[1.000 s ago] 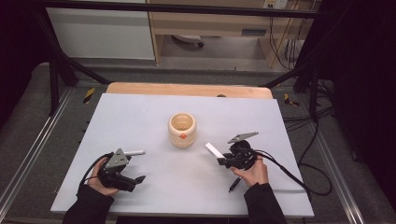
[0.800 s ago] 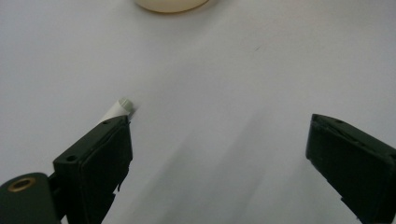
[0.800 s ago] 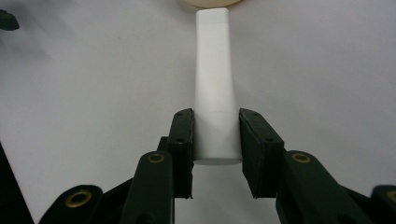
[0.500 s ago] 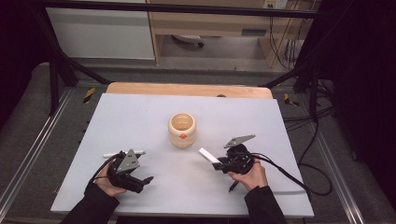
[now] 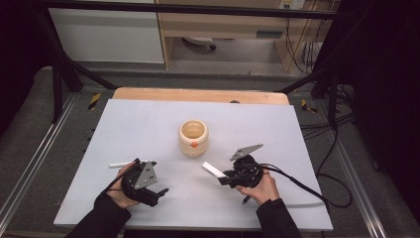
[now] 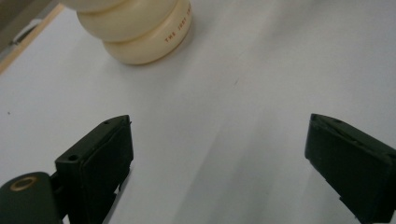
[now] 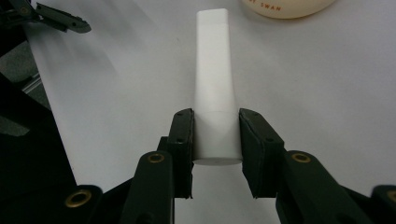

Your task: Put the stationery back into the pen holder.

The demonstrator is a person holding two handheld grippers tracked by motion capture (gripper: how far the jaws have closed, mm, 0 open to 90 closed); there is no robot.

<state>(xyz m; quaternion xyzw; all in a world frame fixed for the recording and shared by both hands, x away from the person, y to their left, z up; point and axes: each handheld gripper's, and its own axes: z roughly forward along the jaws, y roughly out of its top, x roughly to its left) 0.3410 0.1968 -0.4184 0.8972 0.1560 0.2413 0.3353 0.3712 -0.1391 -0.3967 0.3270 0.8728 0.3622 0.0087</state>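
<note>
**Right gripper clamps a white tube; left gripper gapes over bare table**

The right gripper (image 7: 215, 154) is clenched on a white tube (image 7: 214, 84), its two black jaws pressing the tube's round capped end from either side. The tube runs straight out ahead of the jaws and flattens toward its far tip. In the high view that tube (image 5: 214, 170) sticks out from the right gripper (image 5: 225, 177) toward the table's middle, held clear of the surface as far as can be told.

Beyond the tube's tip, just past it, stands a cream pot (image 5: 193, 137), upright, with an orange spot on its near side. In the right gripper view only the pot's (image 7: 287, 7) lower edge with printed letters is seen, ahead and slightly to the right of the tube.

The left gripper (image 6: 219, 158) is released, its jaws standing wide apart with nothing between them but the white table (image 6: 243, 93). Ahead of it and off to its left the pot (image 6: 140, 28) sits well apart. In the high view the left gripper (image 5: 157, 192) lies low over the table, a hand (image 5: 121, 186) around it. A white stick (image 5: 121, 164) lies flat on the table just behind that hand, apart from the jaws.
</note>
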